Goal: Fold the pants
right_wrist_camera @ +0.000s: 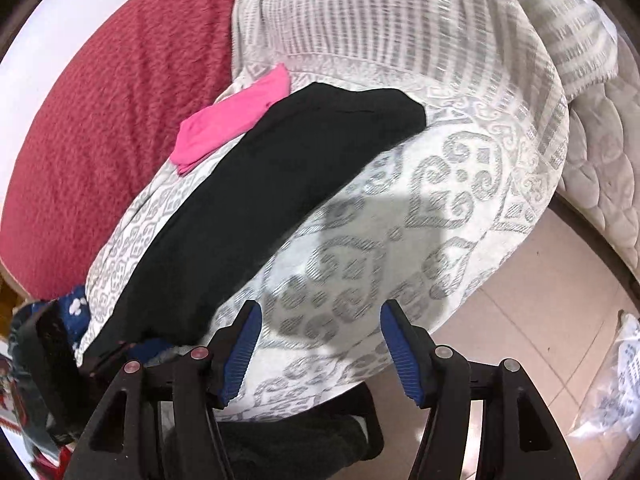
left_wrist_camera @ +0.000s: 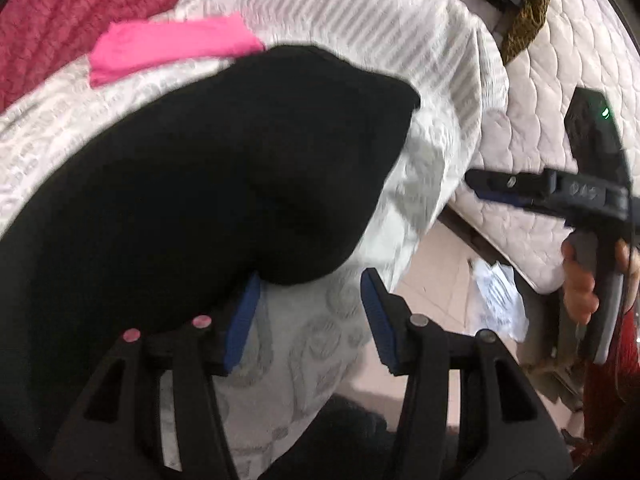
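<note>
The black pants lie as a long folded strip across a white blanket with grey patterns. In the left wrist view the pants fill the left half as a thick, blurred black fold. My left gripper is open over the blanket; its left pad sits at the edge of the black cloth, and nothing lies between the pads. My right gripper is open above bare blanket, to the right of the pants. It also shows side-on in a person's hand.
A folded pink cloth lies behind the pants. A dark red quilt covers the bed to the left. The quilted mattress edge and tiled floor are at the right, with a plastic bag on the floor. A leopard-print cloth hangs far back.
</note>
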Available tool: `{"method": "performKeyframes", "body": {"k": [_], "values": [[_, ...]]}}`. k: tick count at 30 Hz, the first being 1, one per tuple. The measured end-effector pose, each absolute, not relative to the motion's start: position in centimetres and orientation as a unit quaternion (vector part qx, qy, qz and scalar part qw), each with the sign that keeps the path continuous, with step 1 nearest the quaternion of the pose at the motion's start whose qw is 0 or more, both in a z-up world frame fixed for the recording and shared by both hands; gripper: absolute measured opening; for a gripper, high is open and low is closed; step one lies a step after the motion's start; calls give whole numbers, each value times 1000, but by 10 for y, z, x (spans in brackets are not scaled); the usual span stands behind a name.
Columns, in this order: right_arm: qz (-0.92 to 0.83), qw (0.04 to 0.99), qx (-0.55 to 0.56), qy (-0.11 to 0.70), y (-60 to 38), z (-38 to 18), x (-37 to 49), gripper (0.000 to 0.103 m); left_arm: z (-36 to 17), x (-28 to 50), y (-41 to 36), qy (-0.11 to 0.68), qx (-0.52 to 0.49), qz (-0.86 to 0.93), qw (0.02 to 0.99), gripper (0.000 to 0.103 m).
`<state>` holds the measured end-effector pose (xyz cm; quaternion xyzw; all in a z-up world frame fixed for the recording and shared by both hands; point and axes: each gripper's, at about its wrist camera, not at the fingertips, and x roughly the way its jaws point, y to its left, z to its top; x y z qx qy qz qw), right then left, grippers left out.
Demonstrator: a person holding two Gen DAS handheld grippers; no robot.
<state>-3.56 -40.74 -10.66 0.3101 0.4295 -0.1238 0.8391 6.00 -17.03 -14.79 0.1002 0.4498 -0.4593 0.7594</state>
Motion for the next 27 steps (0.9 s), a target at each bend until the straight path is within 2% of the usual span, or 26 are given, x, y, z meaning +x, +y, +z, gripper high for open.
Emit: {"method": "performKeyframes", "body": {"k": [5,13,20,25,27], "values": [[-105,839,324,423,-421,-115,-35,63,-135,51,-187,400,139,-469,775,54],[-100,835,343,418,-431,-121,-41,64,-154,49,-198,442,185,-445,757,54],[-112,831,357,412,-441,-128,-45,68,-166,43,-170,484,144,-450,736,54],[-96,830,362,413,-429,-130,-41,68,-158,66,-189,476,113,-427,761,54],[-98,832,351,418,-426,-129,-41,68,-146,66,-191,451,99,-436,773,54]]}}
